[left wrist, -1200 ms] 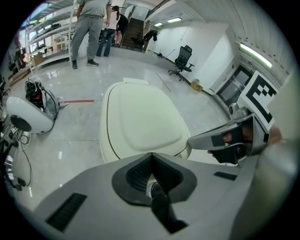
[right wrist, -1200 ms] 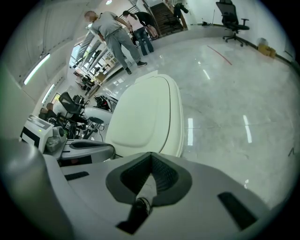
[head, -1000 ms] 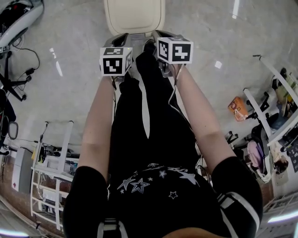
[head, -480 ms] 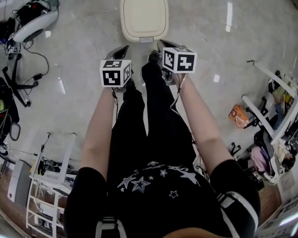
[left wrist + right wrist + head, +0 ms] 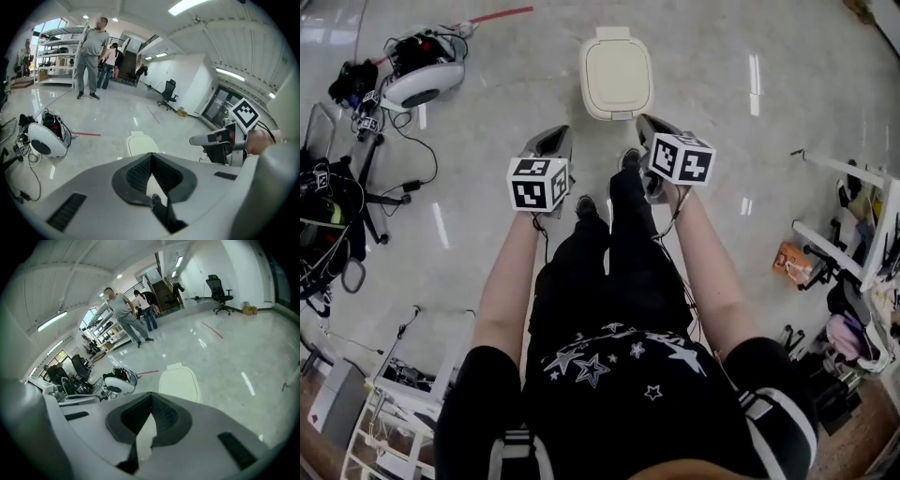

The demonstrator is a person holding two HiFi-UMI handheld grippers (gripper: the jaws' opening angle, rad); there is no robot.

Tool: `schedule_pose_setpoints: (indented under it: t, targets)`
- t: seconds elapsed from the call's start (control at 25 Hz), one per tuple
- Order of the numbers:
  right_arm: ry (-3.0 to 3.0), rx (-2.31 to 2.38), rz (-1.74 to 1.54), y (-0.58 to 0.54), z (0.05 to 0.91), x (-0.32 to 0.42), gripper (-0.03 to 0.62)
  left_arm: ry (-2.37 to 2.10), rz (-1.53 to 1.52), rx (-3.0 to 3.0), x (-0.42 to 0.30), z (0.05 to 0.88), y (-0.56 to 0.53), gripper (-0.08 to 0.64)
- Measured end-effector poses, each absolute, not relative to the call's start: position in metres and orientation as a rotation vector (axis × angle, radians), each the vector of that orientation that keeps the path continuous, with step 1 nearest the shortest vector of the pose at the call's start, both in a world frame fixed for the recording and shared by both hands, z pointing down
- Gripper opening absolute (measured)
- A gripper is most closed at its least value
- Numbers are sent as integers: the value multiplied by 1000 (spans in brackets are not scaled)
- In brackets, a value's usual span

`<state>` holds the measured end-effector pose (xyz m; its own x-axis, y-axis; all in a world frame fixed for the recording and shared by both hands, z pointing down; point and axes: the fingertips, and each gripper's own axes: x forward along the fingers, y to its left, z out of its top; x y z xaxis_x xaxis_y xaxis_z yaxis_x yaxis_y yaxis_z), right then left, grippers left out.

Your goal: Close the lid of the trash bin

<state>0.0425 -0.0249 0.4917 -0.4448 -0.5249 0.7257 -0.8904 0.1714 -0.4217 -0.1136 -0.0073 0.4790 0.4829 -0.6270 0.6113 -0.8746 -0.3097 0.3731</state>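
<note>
The cream trash bin [image 5: 616, 79] stands on the glossy floor ahead of me with its lid lying flat and down. It also shows in the left gripper view as the bin [image 5: 140, 144] and in the right gripper view as the bin [image 5: 180, 383], beyond the jaws. My left gripper [image 5: 554, 138] and right gripper [image 5: 648, 123] are held side by side in the air, short of the bin and apart from it. Both have their jaws together and hold nothing. The left gripper's tips [image 5: 151, 156] and the right gripper's tips [image 5: 151, 395] meet in their own views.
A white round machine [image 5: 422, 80] with cables lies on the floor to the left, by a red tape line [image 5: 502, 14]. Black gear [image 5: 328, 206] and a white rack [image 5: 394, 412] stand at the left, more racks [image 5: 839, 244] at the right. People [image 5: 89, 51] stand far off.
The bin has slid from right under the grippers to farther ahead in the head view; both grippers have drawn back from it, still shut. More floor now shows around the bin.
</note>
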Motion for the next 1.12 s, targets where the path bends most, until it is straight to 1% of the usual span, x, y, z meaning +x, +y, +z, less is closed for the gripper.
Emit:
schedule_pose_setpoints:
  t: [0.16, 0.44, 0.76, 1.12]
  targets:
    - [-2103, 1395, 1133, -20, 437, 38, -5, -1219, 416, 2132, -116, 430, -5, 11]
    - [-2206, 1414, 1061, 7, 362, 50, -5, -1172, 308, 2226, -90, 351, 4, 11]
    - [-2271, 1414, 934, 47, 318, 71, -5, -1168, 204, 2314, -61, 289, 37, 11]
    - [-2380, 1445, 844, 113, 277, 100, -5, -1169, 121, 2388, -29, 241, 112, 11]
